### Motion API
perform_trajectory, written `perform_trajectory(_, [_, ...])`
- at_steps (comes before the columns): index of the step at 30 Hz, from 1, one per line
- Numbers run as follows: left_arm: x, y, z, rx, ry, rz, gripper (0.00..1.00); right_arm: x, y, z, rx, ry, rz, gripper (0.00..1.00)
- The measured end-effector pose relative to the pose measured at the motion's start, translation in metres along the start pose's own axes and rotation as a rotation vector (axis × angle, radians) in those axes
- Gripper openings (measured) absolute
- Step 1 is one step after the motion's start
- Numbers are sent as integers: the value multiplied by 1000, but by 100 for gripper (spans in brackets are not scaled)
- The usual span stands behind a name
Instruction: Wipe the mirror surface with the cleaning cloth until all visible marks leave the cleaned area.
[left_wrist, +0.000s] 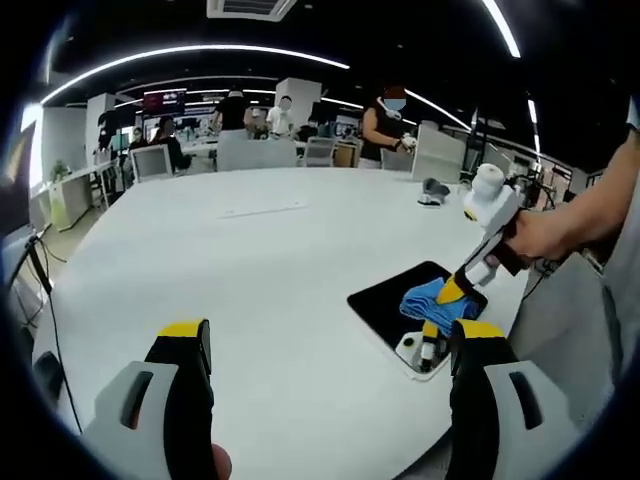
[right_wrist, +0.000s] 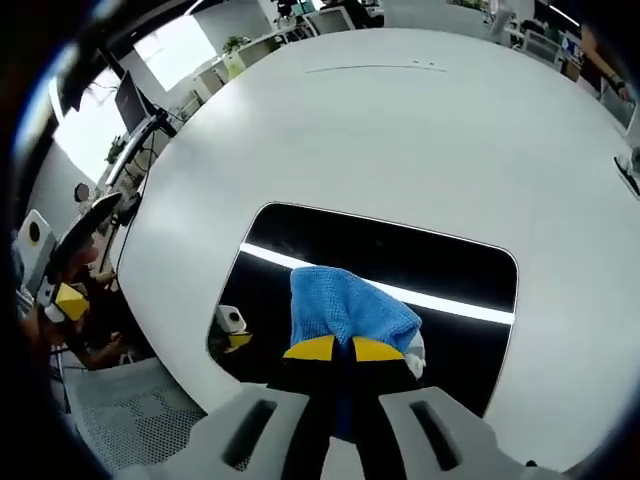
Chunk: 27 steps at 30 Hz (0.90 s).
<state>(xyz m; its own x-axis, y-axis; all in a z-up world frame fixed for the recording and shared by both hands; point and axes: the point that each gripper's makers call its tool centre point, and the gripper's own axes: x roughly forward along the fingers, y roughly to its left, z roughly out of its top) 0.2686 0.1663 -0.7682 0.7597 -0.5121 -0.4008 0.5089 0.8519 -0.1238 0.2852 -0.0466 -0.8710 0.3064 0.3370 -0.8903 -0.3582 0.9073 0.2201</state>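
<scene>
Your mirror (right_wrist: 400, 265) lies flat on the white round table (right_wrist: 430, 130), close to the table's near edge, a dark rounded rectangle with its long axis running across the right gripper view from left to right. The blue cleaning cloth (right_wrist: 350, 305) sits bunched on the glass near the mirror's near long edge, and your right gripper (right_wrist: 335, 350) is clamped on it, jaws together with a fold of cloth between the yellow tips. Most of the mirror lies beyond and to both sides of the cloth, so the wipe probably has to travel away from you and along the long axis. I cannot make out any marks on the glass; a bright ceiling light reflects as a strip across it.

In the left gripper view your left gripper (left_wrist: 330, 350) hovers with its jaws wide apart and nothing between them, the mirror off to its right, so the right hand is the nearer one. Nothing stands on the table between cloth and the mirror's far edge. Chairs and people sit well beyond the table.
</scene>
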Motion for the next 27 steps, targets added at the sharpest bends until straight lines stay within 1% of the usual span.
perform_trajectory(6, [0, 0, -6, -11, 8, 0, 99, 5, -4, 12, -17, 1, -9, 0])
perform_trajectory(10, [0, 2, -7, -9, 13, 0, 99, 8, -8, 23, -37, 1, -23, 0])
perform_trajectory(15, [0, 4, -9, -5, 19, 1, 99, 13, -16, 37, -35, -2, -33, 0])
perform_trajectory(20, [0, 5, -6, 4, 18, -2, 99, 18, -22, 50, -28, -5, -42, 0])
perform_trajectory(27, [1, 2, -1, 10, 21, -5, 99, 20, -25, 60, -41, -3, -47, 0])
